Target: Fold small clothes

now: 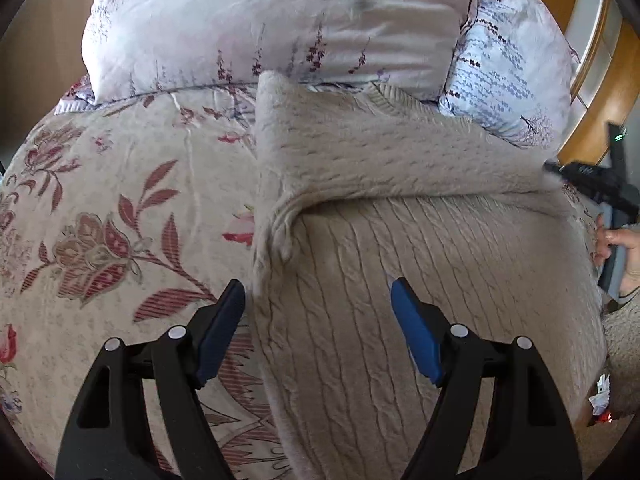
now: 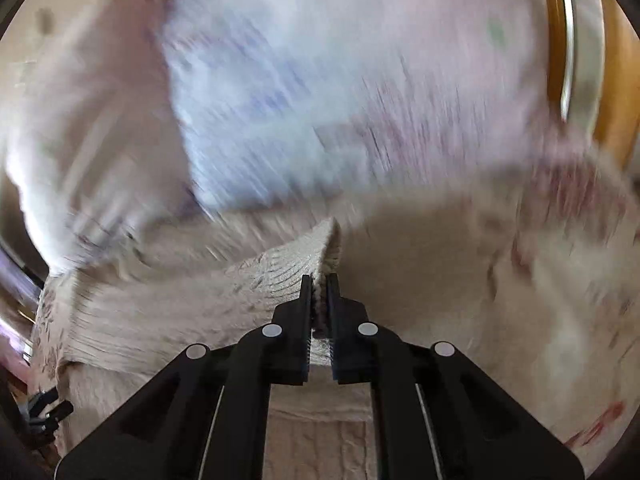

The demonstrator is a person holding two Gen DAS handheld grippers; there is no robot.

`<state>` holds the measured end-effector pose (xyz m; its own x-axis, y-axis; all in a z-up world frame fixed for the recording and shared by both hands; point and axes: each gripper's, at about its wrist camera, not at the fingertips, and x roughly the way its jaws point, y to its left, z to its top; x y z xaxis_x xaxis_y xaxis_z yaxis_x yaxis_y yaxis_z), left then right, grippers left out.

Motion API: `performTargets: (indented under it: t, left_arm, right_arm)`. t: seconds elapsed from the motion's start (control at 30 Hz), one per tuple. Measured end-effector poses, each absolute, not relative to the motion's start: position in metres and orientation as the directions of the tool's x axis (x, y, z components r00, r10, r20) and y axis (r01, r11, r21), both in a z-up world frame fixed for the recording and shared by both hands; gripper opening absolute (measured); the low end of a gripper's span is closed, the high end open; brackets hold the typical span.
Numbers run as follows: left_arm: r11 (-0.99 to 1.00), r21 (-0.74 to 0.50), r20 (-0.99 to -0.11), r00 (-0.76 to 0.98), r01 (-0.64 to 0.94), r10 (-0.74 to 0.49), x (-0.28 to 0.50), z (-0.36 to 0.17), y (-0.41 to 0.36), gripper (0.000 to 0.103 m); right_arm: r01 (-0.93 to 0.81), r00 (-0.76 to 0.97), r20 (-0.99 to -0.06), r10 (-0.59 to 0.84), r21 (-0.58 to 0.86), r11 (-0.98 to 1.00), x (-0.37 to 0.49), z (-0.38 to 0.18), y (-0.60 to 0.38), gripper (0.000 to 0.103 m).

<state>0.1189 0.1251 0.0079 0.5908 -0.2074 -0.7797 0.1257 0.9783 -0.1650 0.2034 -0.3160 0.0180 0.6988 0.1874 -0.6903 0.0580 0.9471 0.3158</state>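
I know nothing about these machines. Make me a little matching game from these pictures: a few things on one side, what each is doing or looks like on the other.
Things:
1. left claw
2. right claw
3. beige cable-knit sweater
4. white pillow with purple sprigs

States:
A. shut on knit fabric
B. lies behind the sweater
C. open, holding nothing
D. partly folded on the floral bedspread

Pairs: 1-C, 2-A, 3-D, 4-B

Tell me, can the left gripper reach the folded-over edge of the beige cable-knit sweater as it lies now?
Probably yes. The left gripper is open above the beige cable-knit sweater, and nothing lies between it and the fold.
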Motion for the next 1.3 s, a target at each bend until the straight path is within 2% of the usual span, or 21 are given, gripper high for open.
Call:
performTargets:
  t: [0.07, 0.1, 0.17, 0.23, 0.27, 0.4, 0.6, 0.87, 0.97, 1.03, 1.3]
  left_arm:
    - [0.978, -0.165, -0.776, 0.595, 0.129, -0.209, 0.117, 0.008, 0.124, 0.075]
    - [0.975, -0.177, -0.773, 0.595, 0.131, -0.22, 0.115, 0.008, 0.125, 0.075]
    - [0.97, -0.202, -0.767, 0.593, 0.137, -0.243, 0.113, 0.009, 0.126, 0.075]
    - [0.964, -0.229, -0.757, 0.597, 0.138, -0.265, 0.109, 0.009, 0.129, 0.075]
    - [0.961, -0.241, -0.753, 0.598, 0.139, -0.275, 0.107, 0.009, 0.131, 0.075]
    - [0.94, -0.312, -0.726, 0.603, 0.14, -0.331, 0.095, 0.007, 0.14, 0.074]
    - [0.895, -0.419, -0.684, 0.595, 0.153, -0.422, 0.069, 0.005, 0.152, 0.07]
    - [0.823, -0.543, -0.613, 0.591, 0.167, -0.524, 0.026, -0.003, 0.162, 0.059]
    - [0.786, -0.593, -0.585, 0.578, 0.174, -0.569, 0.01, -0.007, 0.164, 0.055]
    - [0.762, -0.623, -0.566, 0.57, 0.179, -0.596, -0.002, -0.01, 0.164, 0.05]
    - [0.729, -0.645, -0.543, 0.533, 0.23, -0.649, -0.037, -0.014, 0.149, 0.044]
  right_arm:
    - [0.074, 0.684, -0.701, 0.202, 0.342, 0.937, 0.202, 0.008, -0.321, 0.009]
    - [0.078, 0.689, -0.697, 0.201, 0.346, 0.935, 0.199, 0.011, -0.322, 0.014]
    - [0.085, 0.696, -0.685, 0.216, 0.378, 0.922, 0.188, 0.019, -0.33, 0.027]
    - [0.063, 0.712, -0.652, 0.262, 0.43, 0.9, 0.17, 0.026, -0.34, 0.052]
    - [0.043, 0.721, -0.63, 0.287, 0.454, 0.89, 0.155, 0.029, -0.348, 0.053]
    - [0.008, 0.712, -0.611, 0.346, 0.501, 0.866, 0.111, 0.023, -0.372, 0.053]
    - [0.071, 0.683, -0.638, 0.356, 0.542, 0.837, 0.049, -0.009, -0.406, 0.053]
    - [-0.012, 0.644, -0.559, 0.522, 0.675, 0.737, -0.014, -0.032, -0.405, 0.052]
    - [-0.051, 0.614, -0.527, 0.588, 0.717, 0.696, -0.024, -0.038, -0.397, 0.047]
    - [-0.077, 0.589, -0.506, 0.63, 0.741, 0.667, -0.031, -0.043, -0.392, 0.039]
    - [-0.158, 0.53, -0.478, 0.701, 0.756, 0.635, -0.054, -0.046, -0.37, 0.029]
